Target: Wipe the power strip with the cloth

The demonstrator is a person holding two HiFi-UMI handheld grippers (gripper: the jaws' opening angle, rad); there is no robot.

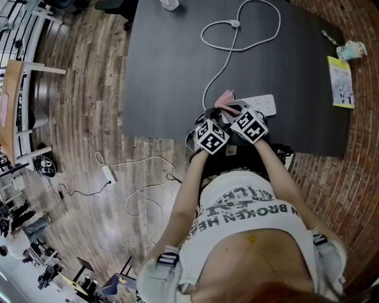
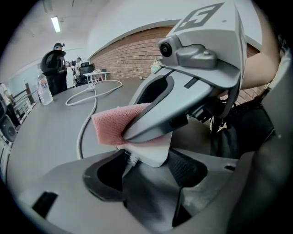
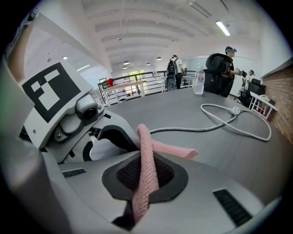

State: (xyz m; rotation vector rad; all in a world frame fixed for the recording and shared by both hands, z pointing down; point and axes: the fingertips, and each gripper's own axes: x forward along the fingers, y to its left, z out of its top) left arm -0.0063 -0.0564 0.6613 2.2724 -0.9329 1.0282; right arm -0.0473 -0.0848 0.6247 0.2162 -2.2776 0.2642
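A white power strip lies near the front edge of the dark table, its cable looping away to the far side. My left gripper is shut on the strip's near end, which sits between the two dark pads. My right gripper is shut on a pink cloth. The cloth lies pressed on top of the strip just beyond the left jaws, and a pink corner pokes out past both grippers. Most of the strip's near part is hidden under the grippers.
A yellow-green booklet and a small pale object lie at the table's far right. A clear bottle stands at the far edge. On the wooden floor at left lies a thin cable with an adapter. People stand beyond the table.
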